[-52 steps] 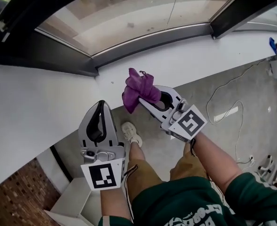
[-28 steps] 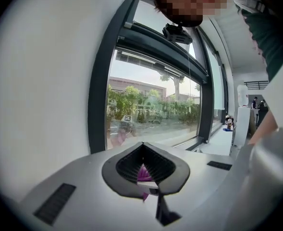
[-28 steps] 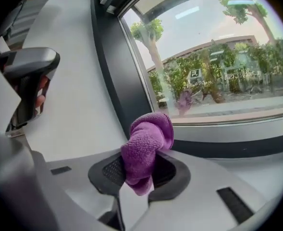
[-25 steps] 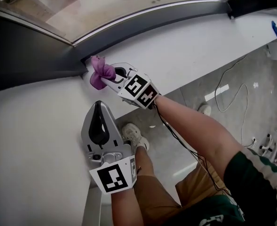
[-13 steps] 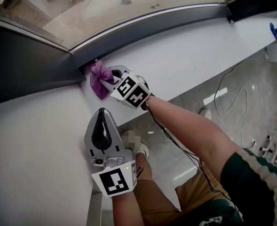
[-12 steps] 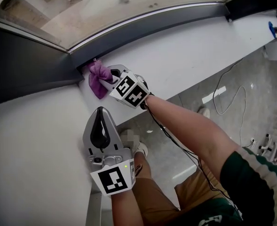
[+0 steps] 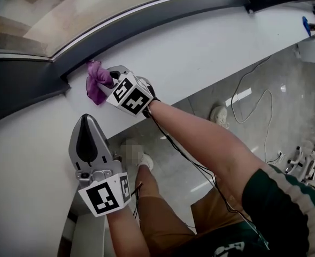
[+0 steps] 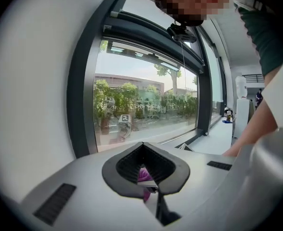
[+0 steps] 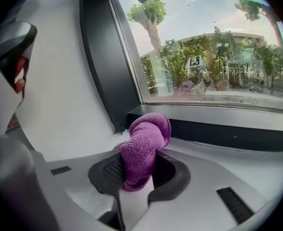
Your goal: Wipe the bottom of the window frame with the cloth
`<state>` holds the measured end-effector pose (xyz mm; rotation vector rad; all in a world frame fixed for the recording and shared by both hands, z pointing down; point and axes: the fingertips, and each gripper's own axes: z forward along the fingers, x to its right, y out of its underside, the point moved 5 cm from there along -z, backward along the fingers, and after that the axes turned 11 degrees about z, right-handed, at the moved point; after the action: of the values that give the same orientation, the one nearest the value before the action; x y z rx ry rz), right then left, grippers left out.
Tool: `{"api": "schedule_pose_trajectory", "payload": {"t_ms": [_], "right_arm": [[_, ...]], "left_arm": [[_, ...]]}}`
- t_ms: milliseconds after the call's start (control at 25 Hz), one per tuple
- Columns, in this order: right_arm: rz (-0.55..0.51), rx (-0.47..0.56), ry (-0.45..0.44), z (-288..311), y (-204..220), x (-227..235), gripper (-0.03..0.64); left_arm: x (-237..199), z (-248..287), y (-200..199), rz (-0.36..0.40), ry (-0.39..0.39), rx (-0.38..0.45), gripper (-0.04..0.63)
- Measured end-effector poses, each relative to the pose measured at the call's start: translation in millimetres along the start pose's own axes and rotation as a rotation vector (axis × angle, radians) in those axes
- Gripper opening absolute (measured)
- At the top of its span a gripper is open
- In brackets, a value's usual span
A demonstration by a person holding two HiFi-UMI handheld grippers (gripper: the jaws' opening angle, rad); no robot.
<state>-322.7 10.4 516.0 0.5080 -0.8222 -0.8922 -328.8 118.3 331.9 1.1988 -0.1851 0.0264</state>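
Right gripper [image 7: 108,79]: jaws clamped on the purple cloth [image 7: 95,82], which is bunched and held at the left end of the dark window frame's bottom rail [image 7: 146,18], above the white sill [image 7: 210,50]. Contact with the rail cannot be confirmed. Left gripper [image 7: 86,126]: jaws together, empty, over the sill nearer the person.

You were standing in what looked like a lab or office workspace, not a home. A long run of tall glass sat in a heavy dark window frame [image 7: 157,16], with a plain white sill [image 7: 210,47] running beneath it. The floor [image 7: 285,116] below was polished grey and bare, with a loose white cable [image 7: 268,125] trailing across it and wheeled equipment stands [image 7: 307,167] at the right edge. Outside, you faced trees [image 9: 199,52] and a low building [image 8: 127,83].
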Motion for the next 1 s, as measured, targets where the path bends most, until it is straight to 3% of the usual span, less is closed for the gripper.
{"api": "schedule_pose_trajectory", "payload": {"t_ms": [320,1000], "right_arm": [[0.004,-0.024,0.012,-38,3,48,0.1],[0.098,-0.014,0.123,-128,30,177,0.1]], "left_arm": [[33,18,-23,0.016,-0.009,-0.036,0.006],[143,100,-49,0.095,0.143,-0.036,0.006]]}}
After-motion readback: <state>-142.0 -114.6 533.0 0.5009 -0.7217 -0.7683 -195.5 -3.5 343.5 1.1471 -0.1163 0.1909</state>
